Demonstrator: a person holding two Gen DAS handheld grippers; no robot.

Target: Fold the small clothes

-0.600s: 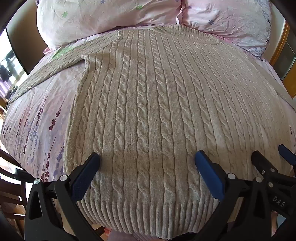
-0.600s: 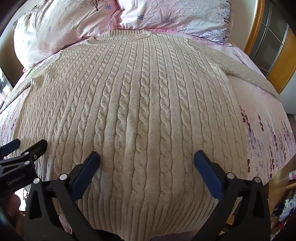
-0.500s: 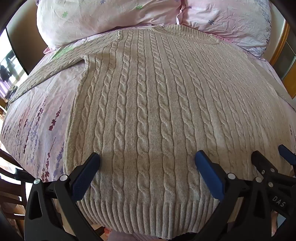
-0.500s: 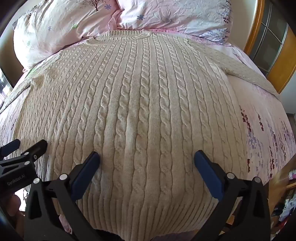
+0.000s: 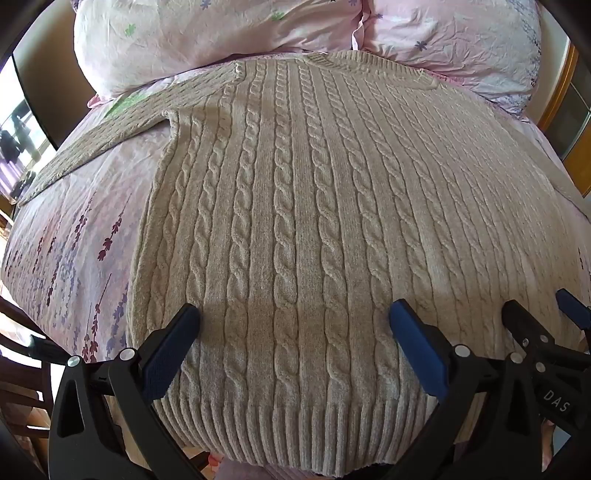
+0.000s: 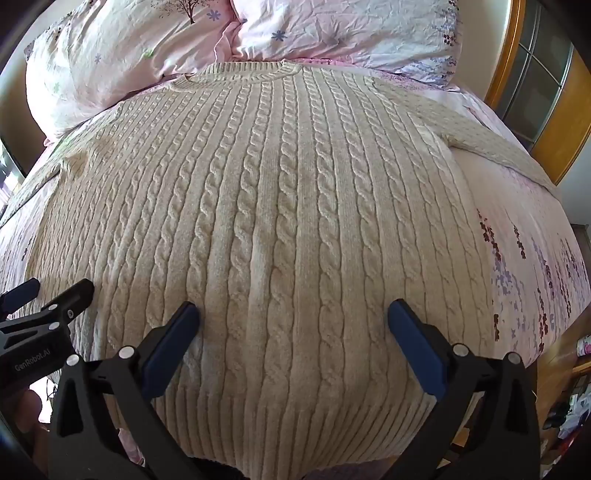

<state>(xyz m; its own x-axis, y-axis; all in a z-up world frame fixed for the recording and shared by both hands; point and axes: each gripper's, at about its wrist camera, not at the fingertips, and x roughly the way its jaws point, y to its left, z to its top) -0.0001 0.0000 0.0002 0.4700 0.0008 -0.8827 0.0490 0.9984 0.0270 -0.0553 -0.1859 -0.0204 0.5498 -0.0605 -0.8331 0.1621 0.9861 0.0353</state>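
While both claws hang spread wide above the ribbed hem, nothing is gripped yet: the left gripper (image 5: 293,328) and the right gripper (image 6: 293,326) each have their blue pads parted, with bare knit showing between them. Just ahead of and beneath both claws lies the sweater (image 5: 314,221), a cream cable-knit spread flat and face-up on the bedspread (image 5: 74,240). Its hem (image 5: 295,424) sits nearest, under the fingers, at the bed's near edge. Off to the left claw's left, one sleeve (image 5: 110,129) runs out diagonally; off to the right claw's right, the other sleeve (image 6: 491,147) does the same. Farthest forward, the neckline (image 6: 243,72) stops just short of two floral pillows (image 6: 332,29).

Judging by the thick cables, the knit is soft, limp and fairly weighty for a garment; it should drape and sag rather than hold a crease, and stretch if pulled by one point. The texture looks grippy, not slippery. A sound hold would be the firmer ribbed hem at both corners, or a sleeve cuff, pinching the whole thickness so both layers lift together.
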